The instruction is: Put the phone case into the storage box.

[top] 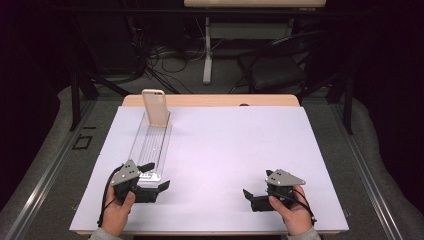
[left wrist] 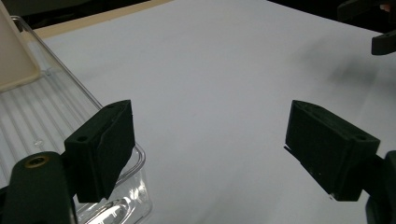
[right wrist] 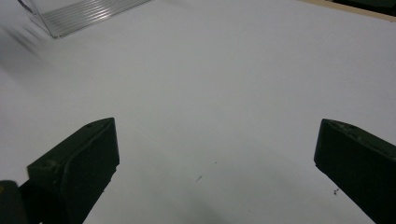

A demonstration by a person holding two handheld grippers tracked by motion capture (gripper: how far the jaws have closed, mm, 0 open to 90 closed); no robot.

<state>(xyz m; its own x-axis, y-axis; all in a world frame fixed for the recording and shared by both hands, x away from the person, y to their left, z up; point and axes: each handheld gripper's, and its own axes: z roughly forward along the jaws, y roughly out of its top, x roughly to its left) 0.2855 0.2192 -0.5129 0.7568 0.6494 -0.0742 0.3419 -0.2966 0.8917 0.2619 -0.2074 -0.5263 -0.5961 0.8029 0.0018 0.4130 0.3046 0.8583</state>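
Standing lengthwise on the white sheet [top: 225, 165] that covers the table: one clear plastic tray [top: 150, 145], long and narrow, ribbed floor, low upright walls, rounded corners. Landmark for all entries below.

Contents: one phone-shaped slab in a pale beige case [top: 155, 107], propped upright at the tray's far end, leaning on the end wall.

Left gripper [top: 150, 181]: at the tray's near end, jaws spread wide, nothing between the pads. In the left gripper view one jaw sits over the tray's near corner [left wrist: 135, 163], the other hangs out over bare sheet beside the tray; whether the first jaw touches the rim cannot be told.

Right gripper [top: 248, 196]: well apart from the tray, out to its right, resting low on the sheet, jaws wide apart and empty.

Handling, judged: tray likely light and stiff, thin-walled, glossy and therefore slippery under the pads; hard squeezing could flex or crack a wall. Best hold looks to be the near end wall, one pad inside and one outside, low on the rim. The slab is top-heavy as it stands; a jolt or quick tug on the tray may tip it flat.
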